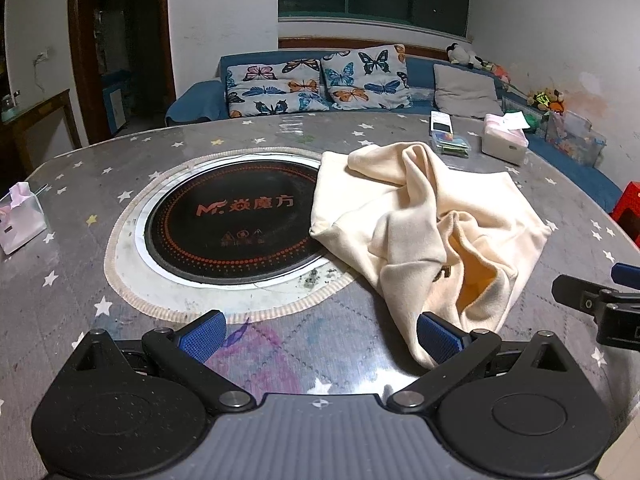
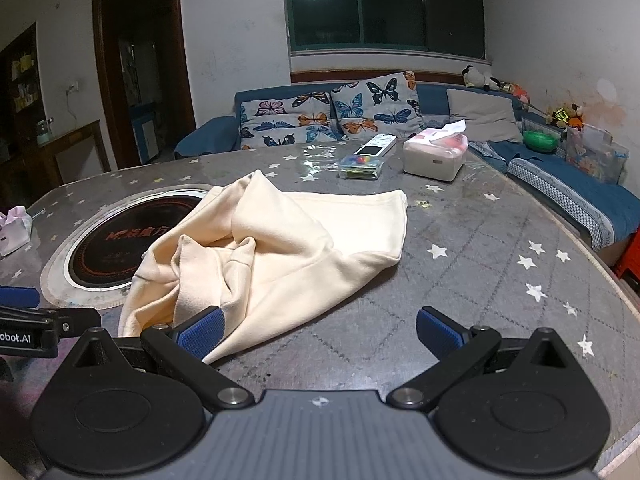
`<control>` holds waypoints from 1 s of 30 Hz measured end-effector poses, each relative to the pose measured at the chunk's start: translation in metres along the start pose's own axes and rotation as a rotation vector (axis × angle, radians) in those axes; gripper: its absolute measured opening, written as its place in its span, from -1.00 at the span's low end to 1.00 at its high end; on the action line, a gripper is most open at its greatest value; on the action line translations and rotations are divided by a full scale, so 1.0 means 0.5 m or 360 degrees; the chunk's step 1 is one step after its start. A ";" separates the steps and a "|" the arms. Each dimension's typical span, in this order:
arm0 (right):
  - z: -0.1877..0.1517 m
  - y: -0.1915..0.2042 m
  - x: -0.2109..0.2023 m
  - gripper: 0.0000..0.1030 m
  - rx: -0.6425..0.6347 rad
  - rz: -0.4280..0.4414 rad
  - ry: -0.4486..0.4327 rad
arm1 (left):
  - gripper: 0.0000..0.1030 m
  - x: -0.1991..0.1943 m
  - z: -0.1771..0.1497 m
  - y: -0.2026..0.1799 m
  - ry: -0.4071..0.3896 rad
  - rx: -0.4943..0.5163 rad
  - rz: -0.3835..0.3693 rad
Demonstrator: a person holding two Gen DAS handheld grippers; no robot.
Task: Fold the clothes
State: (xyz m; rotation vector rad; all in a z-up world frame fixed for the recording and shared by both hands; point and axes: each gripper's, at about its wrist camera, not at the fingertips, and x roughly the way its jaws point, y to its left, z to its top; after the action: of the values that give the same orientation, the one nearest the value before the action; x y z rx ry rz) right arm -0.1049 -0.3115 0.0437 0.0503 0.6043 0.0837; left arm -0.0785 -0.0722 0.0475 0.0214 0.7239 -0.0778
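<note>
A cream garment [image 1: 424, 224] lies crumpled on the grey star-patterned table [image 1: 80, 280], partly over the round black cooktop [image 1: 236, 220]. My left gripper [image 1: 320, 336] is open and empty; its right pad sits at the garment's near edge. The right gripper shows at the right edge of the left wrist view [image 1: 600, 304]. In the right wrist view the garment [image 2: 280, 248] lies ahead and to the left. My right gripper [image 2: 318, 336] is open and empty, its left pad at the garment's near corner. The left gripper shows at the left edge of the right wrist view [image 2: 24, 320].
A white tissue box [image 2: 436, 156], a remote [image 2: 376, 146] and a small clear box [image 2: 360, 166] stand at the table's far side. Another tissue pack [image 1: 20, 216] sits at the left. A blue sofa [image 2: 580, 196] with butterfly cushions runs behind and to the right.
</note>
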 end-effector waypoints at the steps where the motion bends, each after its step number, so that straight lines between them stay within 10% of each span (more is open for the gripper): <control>1: -0.001 0.000 -0.001 1.00 0.0003 -0.0001 -0.0001 | 1.00 -0.001 -0.001 -0.001 0.0002 0.0005 -0.0001; 30: -0.018 0.003 -0.038 1.00 0.0028 0.0012 -0.0031 | 1.00 -0.032 -0.024 -0.029 -0.0001 0.0137 -0.0034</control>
State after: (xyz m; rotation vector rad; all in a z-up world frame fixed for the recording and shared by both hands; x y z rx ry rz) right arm -0.1255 -0.3116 0.0472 0.0705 0.5856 0.0850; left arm -0.0996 -0.0849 0.0489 0.0957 0.7200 -0.1296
